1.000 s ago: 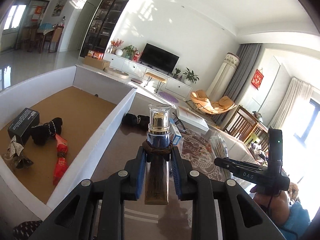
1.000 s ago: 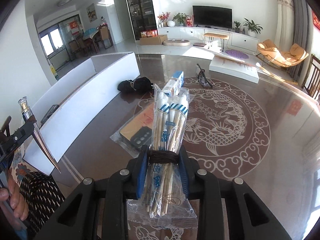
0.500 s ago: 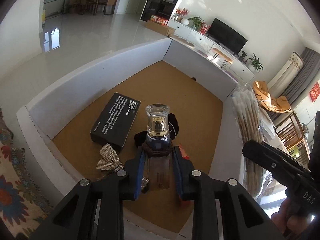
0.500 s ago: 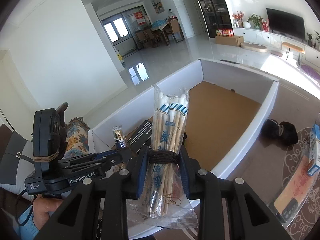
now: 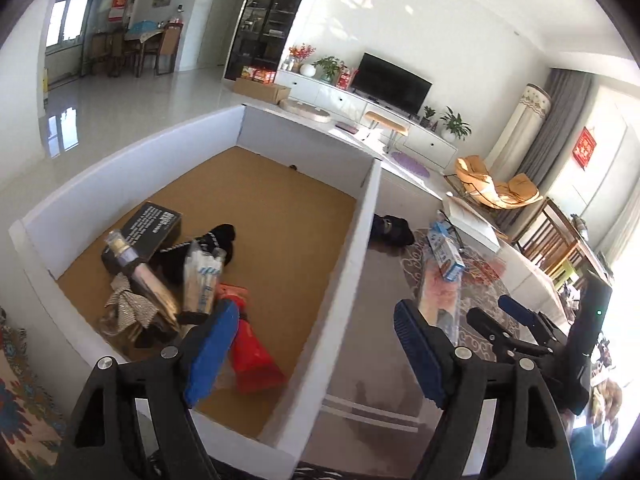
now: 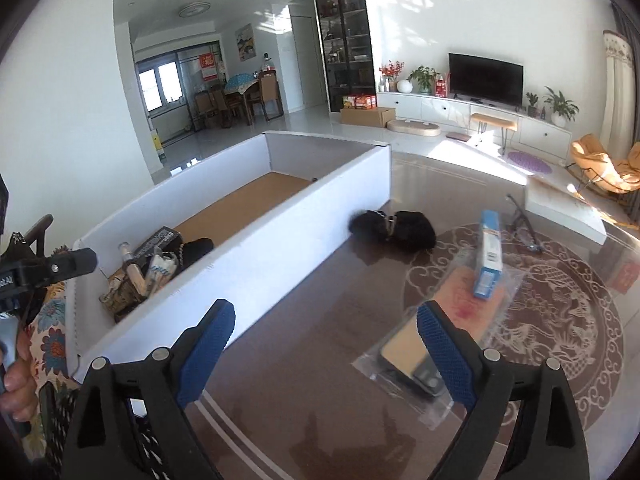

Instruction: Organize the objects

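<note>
A white box (image 5: 362, 240) with a brown floor stands on the table's left. In it lie a gold-capped bottle (image 5: 136, 276), a clear pack of chopsticks (image 5: 200, 280), a black carton (image 5: 152, 228), a black sock (image 5: 212, 240) and a red packet (image 5: 252, 352). My left gripper (image 5: 316, 352) is open and empty above the box's near right wall. My right gripper (image 6: 324, 348) is open and empty over the table beside the box (image 6: 256, 256). The bottle (image 6: 130, 264) and chopstick pack (image 6: 160, 272) also show in the right wrist view.
On the brown patterned table lie a black sock bundle (image 6: 396, 228), a blue and white carton (image 6: 490, 256) on a clear bagged item (image 6: 436, 340), glasses (image 6: 524, 228) and a white box (image 5: 472, 224). The other gripper (image 5: 532, 328) shows at right.
Both grippers have opened. The bottle and the chopstick pack have left the jaws and now lie in the box. Both grippers have swung back right toward the table.
</note>
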### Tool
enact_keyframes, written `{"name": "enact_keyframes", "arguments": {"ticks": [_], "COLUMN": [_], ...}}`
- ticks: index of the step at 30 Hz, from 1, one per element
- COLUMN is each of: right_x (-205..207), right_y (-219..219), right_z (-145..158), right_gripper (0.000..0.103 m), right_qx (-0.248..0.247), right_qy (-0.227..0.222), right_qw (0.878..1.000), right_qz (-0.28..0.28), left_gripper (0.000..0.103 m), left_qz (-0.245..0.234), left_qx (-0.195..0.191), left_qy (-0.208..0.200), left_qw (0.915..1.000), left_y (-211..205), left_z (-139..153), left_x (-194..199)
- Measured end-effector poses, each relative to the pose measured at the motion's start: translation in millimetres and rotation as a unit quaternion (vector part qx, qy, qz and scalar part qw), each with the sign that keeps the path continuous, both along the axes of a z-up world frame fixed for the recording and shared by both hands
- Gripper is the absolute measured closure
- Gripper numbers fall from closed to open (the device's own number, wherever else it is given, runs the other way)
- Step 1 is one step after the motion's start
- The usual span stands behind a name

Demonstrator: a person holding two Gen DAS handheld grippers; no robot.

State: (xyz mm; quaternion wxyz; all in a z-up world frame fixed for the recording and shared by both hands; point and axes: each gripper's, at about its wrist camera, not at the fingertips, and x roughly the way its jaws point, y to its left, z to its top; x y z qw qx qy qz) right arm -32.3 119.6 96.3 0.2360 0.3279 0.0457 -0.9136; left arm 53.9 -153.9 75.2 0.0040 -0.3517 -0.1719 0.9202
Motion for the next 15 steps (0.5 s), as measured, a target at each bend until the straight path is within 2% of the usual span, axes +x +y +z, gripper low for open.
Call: {"name": "enact_keyframes", "arguments": {"ticks": [1,2,4,6,10,15], "right_x": [1,-2,-4,1,12,21], "right_y": [25,49,95,140,193,215], "right_z": [-7,-15,-34,-51,-73,-83], "right_gripper": [0.009,0.008,0.008,0.008,0.008,0.008], "right_qx": [0.023,0.051,0.097,0.116,0.115,0.089], "right_qy": [0.005,0.004,-0.020,-0.049,-0.085,-0.101], "right_qw": [0.999,0.998,0.991,0.985,0.975,0.971], "right_qz": [-0.025,-0.049,-0.090,-0.121,-0.170,-0.198], "left_gripper": [0.012,0.009,0.008,0.008,0.008,0.008], "left_qz": [-0.031,-0.065,-0.123,-0.160,-0.184,-0.162], "left_qx": [0.001,0.000,-0.013,-0.040,-0.064,-0.099], "left_qy": [-0.001,-0.004,-0.019,-0.040,-0.071,-0.064], "left_qw": [0.9995,0.9979,0.9921,0.9856,0.9784,0.9797], "left_y": [25,51,102,145,191,198], "left_z": [-2,-6,-20,-37,-62,-77], "left_x": [-1,-3,-9,-17,-41,-58]}}
